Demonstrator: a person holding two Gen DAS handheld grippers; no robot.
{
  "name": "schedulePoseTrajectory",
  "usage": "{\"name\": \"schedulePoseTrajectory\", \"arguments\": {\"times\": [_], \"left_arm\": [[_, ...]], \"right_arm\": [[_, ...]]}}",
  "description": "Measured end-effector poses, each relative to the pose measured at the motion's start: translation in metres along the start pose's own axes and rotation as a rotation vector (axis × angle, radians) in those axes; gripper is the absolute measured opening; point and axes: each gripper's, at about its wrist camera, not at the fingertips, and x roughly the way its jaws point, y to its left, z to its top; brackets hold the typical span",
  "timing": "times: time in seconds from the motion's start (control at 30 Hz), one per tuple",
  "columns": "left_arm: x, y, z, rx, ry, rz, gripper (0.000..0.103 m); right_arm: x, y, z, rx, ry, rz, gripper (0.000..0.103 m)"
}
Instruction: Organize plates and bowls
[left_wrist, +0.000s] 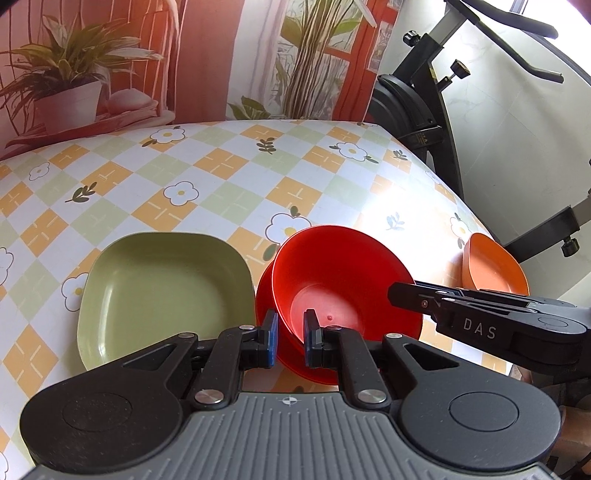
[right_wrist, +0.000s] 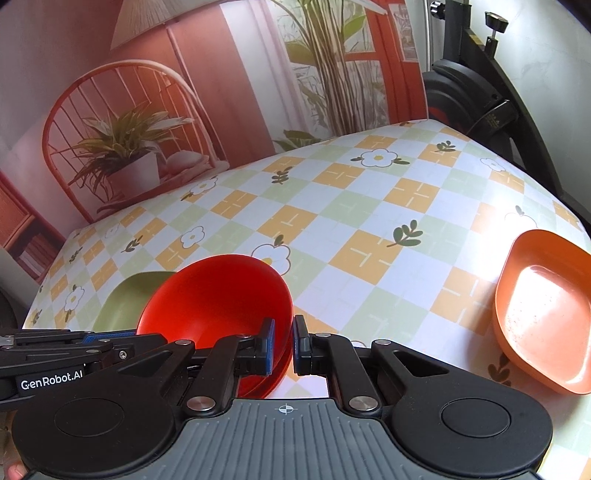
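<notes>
Two red bowls sit nested near the table's front. The upper red bowl (left_wrist: 351, 280) (right_wrist: 214, 295) is tilted inside the lower red bowl (left_wrist: 264, 295) (right_wrist: 258, 384). My left gripper (left_wrist: 290, 339) (right_wrist: 110, 338) is shut on the lower bowl's near rim, a pad on each side of the wall. My right gripper (right_wrist: 284, 341) (left_wrist: 397, 295) comes in from the right and is shut on the upper bowl's right rim. A green square plate (left_wrist: 162, 295) (right_wrist: 122, 306) lies just left of the bowls. An orange square plate (left_wrist: 491, 269) (right_wrist: 546, 306) lies at the table's right edge.
The table (left_wrist: 221, 177) has a checked cloth with flowers, and its far half is bare. A printed backdrop with plants and a chair stands behind it. A black exercise bike (left_wrist: 417, 92) stands past the right corner.
</notes>
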Motion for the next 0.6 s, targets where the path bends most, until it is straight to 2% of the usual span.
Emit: {"name": "schedulePoseTrajectory", "arguments": {"times": [0.17, 0.33, 0.47, 0.6], "left_arm": [[0.002, -0.001, -0.003, -0.004, 0.011, 0.003, 0.014], [0.002, -0.002, -0.001, 0.004, 0.008, 0.031, 0.019], [-0.005, -0.002, 0.002, 0.000, -0.028, 0.069, 0.031], [-0.014, 0.000, 0.008, -0.018, -0.077, 0.082, 0.033]], "right_arm": [[0.001, -0.001, -0.002, 0.004, 0.007, 0.003, 0.009], [0.002, 0.000, -0.002, -0.001, 0.008, 0.007, 0.012], [-0.001, -0.001, 0.000, -0.007, -0.008, 0.003, 0.017], [-0.007, -0.006, 0.007, 0.001, -0.055, -0.008, 0.017]]}}
